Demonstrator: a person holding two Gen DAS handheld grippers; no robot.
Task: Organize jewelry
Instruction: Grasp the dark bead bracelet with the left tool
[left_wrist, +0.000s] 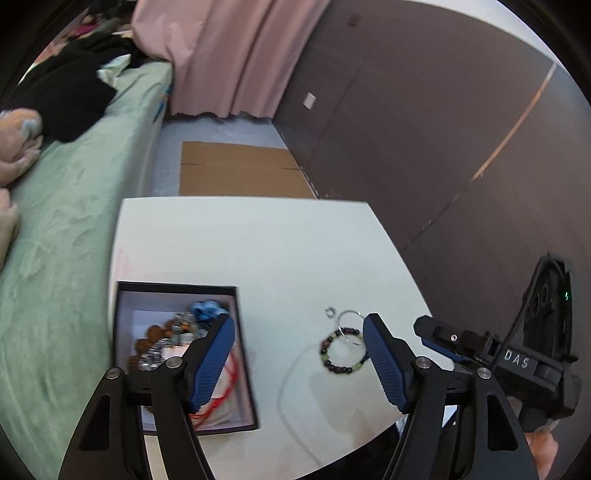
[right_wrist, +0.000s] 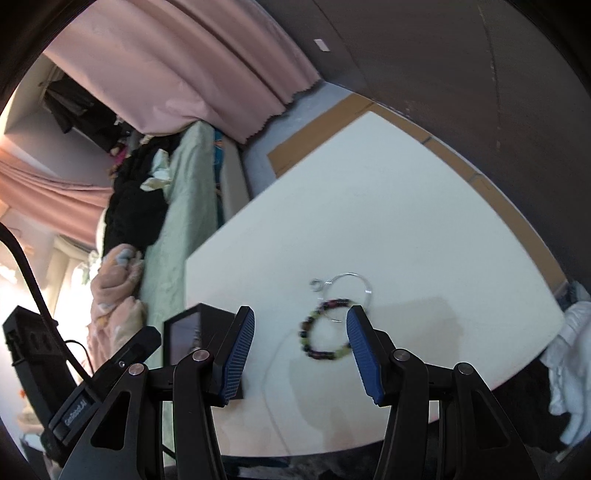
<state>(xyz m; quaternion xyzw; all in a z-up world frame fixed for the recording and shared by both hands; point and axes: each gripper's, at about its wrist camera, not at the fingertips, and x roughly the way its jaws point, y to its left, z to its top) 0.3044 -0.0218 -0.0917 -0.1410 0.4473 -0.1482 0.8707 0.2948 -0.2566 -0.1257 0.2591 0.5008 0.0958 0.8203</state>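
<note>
Bedroom setting: white worktop (left_wrist: 258, 240) at frame centre, green-sheeted bed (left_wrist: 74, 221) along the left, pink curtain (left_wrist: 229, 55) at the top, dark wall panels on the right.

Nearest, lower frame of the left wrist view: left gripper (left_wrist: 299, 360), blue-padded fingers (left_wrist: 212, 363) spread wide, nothing between them. Right gripper (right_wrist: 300, 354) likewise, fingers (right_wrist: 364, 356) spread and empty.

Lower left of the worktop: dark open box (left_wrist: 177, 286) holding assorted jewelry (left_wrist: 166, 339) and a red cord (left_wrist: 225, 391); contents blurred.

Centre of the worktop, apart from the box: beaded bracelet (left_wrist: 341, 350) of dark and pale green beads, lying flat. Thin silver bangle (left_wrist: 351, 326) overlapping its upper edge. Small silver ring (left_wrist: 330, 312) just beside the bangle, upper left of it. A fine pale chain (left_wrist: 291, 373) trails down from the bracelet area toward the near edge.

Beyond the worktop: flattened cardboard (left_wrist: 240, 170) on the floor. Black clothing (left_wrist: 62, 92) heaped on the bed, upper left.
</note>
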